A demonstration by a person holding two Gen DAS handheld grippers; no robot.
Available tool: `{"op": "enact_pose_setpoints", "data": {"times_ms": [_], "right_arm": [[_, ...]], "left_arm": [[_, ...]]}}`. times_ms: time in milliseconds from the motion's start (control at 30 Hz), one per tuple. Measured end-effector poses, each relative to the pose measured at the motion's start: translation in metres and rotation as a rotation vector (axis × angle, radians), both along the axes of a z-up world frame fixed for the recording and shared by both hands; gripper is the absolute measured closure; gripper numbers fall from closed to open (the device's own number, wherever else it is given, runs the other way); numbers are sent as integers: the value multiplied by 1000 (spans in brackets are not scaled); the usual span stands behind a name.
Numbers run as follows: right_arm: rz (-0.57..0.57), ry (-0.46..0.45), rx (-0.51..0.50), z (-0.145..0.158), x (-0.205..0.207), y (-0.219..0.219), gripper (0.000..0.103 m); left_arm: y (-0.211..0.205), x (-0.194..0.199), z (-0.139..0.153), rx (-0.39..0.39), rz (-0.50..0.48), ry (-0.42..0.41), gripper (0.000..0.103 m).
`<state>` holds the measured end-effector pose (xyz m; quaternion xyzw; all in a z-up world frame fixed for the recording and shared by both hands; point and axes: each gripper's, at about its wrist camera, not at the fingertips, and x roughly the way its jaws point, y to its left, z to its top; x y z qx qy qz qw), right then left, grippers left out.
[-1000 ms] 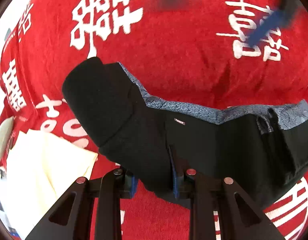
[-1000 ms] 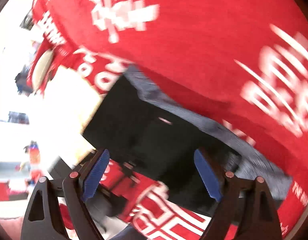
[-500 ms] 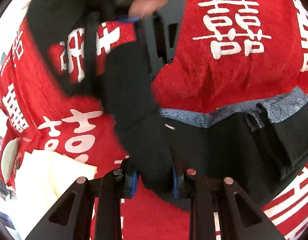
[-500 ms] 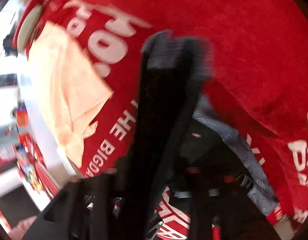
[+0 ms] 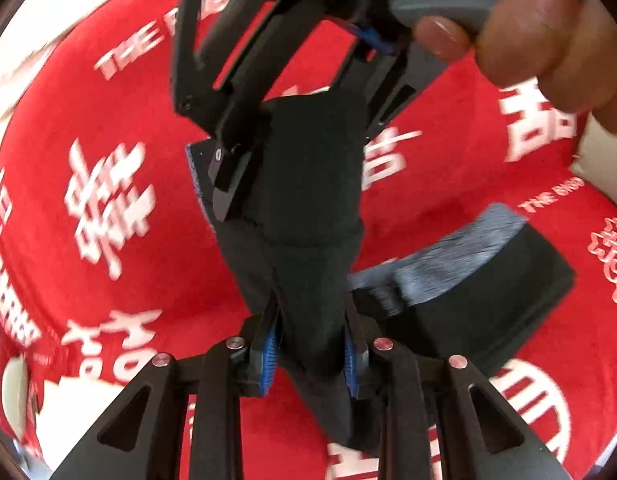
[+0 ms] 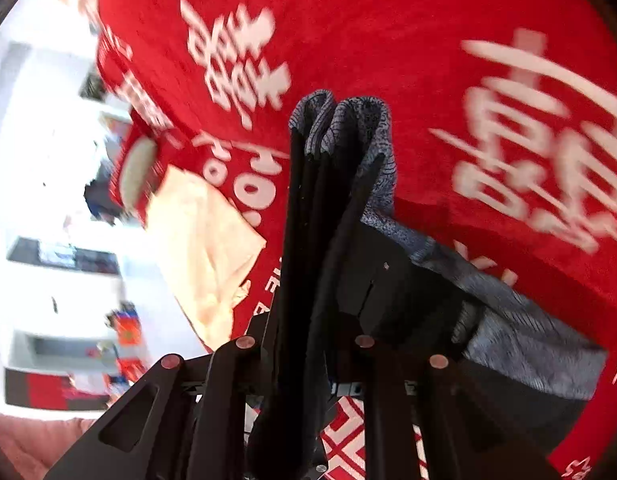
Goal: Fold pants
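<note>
The pants (image 5: 308, 208) are black with a blue-grey patterned lining and hang bunched above the red cloth. My left gripper (image 5: 310, 354) is shut on a thick black fold of the pants. My right gripper (image 6: 304, 364) is shut on another bunched fold (image 6: 320, 200) that stands up between its fingers, lining showing at the top. In the left wrist view the right gripper (image 5: 268, 80) and the hand holding it are right in front, gripping the far end of the same fold. A folded part of the pants (image 5: 488, 292) lies on the cloth at the right.
A red cloth with white characters (image 5: 108, 120) covers the surface. A pale yellow cloth (image 6: 204, 240) lies near its edge in the right wrist view. A round pale dish (image 6: 138, 168) sits beside it. Beyond the edge is a bright room.
My right gripper was open a second ago; it has come in and shut on the pants. Both grippers have lifted the fold off the cloth, and the two grippers now face each other closely.
</note>
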<state>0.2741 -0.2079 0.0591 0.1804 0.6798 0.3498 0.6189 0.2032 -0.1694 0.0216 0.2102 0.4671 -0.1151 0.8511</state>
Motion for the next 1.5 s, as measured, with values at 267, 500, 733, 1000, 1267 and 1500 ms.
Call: {"op": "enact_pose_setpoints", "data": {"times_ms": [267,500,733,1000,1267,1500], "right_arm": [[-151,-28,39,-1,-44,-120,85],[-266,36,42,-50,-80,-196,86],[-307,111,0,-117,-101,-235,86],[-334,127,-9,-143,-118,-243,85],[-306,75,-110,-132,-121,-235,81],[-243,-25,-378,-109,-131,-219,59]], "left_arm": [[-94,-23,-9,-6,-176,86,75],[-158,-44,-48,58,-272,172,75],[-181,-60,-94,142,-307,250,75],[-177,-65,-91,130,-316,282,31],[-127,-50,-53,-12,-192,389,31],[-65,-8,-71,-131,94,553,31]]}}
